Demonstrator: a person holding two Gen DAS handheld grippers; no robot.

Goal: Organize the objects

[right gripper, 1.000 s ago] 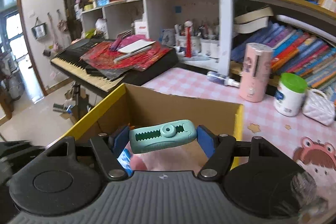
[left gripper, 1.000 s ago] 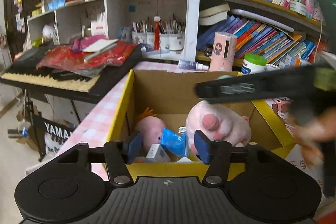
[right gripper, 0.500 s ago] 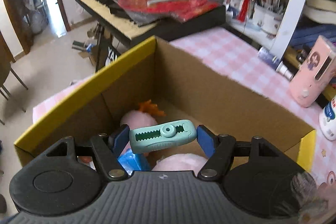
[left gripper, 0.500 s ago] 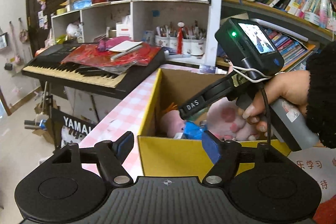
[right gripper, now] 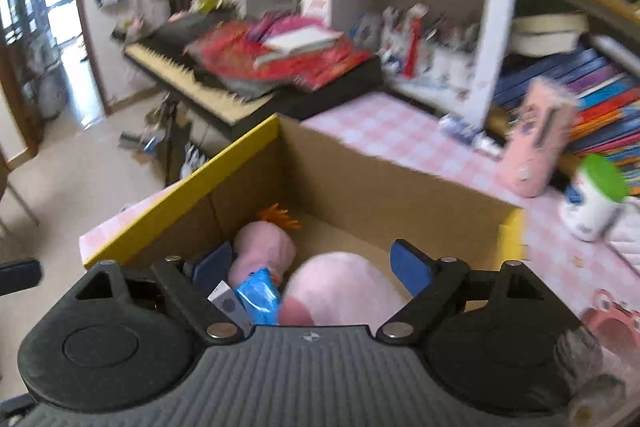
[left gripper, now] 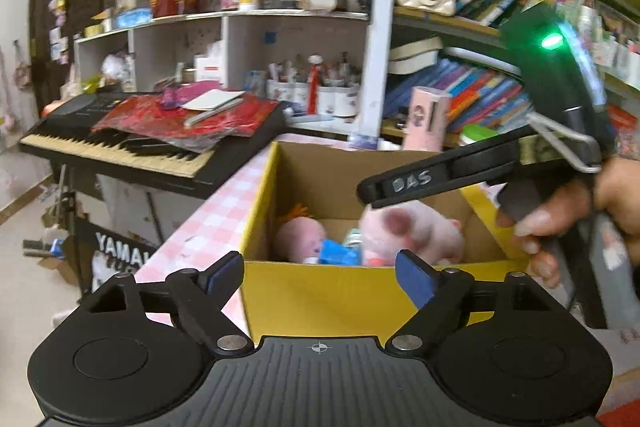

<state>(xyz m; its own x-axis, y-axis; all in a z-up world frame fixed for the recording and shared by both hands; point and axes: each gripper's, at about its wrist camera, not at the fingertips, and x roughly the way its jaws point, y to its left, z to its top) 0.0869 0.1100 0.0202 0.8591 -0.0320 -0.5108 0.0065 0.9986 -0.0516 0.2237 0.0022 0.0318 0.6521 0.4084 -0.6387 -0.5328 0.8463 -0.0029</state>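
A cardboard box [left gripper: 360, 291] with yellow outer walls stands on the pink checked table. Inside lie a big pink plush [left gripper: 416, 227], a smaller pink plush [left gripper: 298, 237] and a blue packet [left gripper: 336, 253]. My left gripper [left gripper: 318, 273] hangs in front of the box's near wall, jaws opening, nothing between them. A hand holds my right gripper [left gripper: 372, 191] over the box. In the right wrist view the right gripper [right gripper: 310, 261] is above the box [right gripper: 360, 179], jaws opening and empty, with the plush [right gripper: 340, 287] and packet [right gripper: 258, 293] below. The teal clip is out of sight.
A black keyboard [left gripper: 120, 147] piled with red packets stands left of the table. Shelves with pen cups and books [left gripper: 480, 99] rise behind. A pink case [right gripper: 536, 143] and a green-lidded jar [right gripper: 592, 199] stand right of the box.
The right gripper moved over the box and opened; the teal clip it held has gone from its jaws. The left gripper drew back from the box and opened wider.
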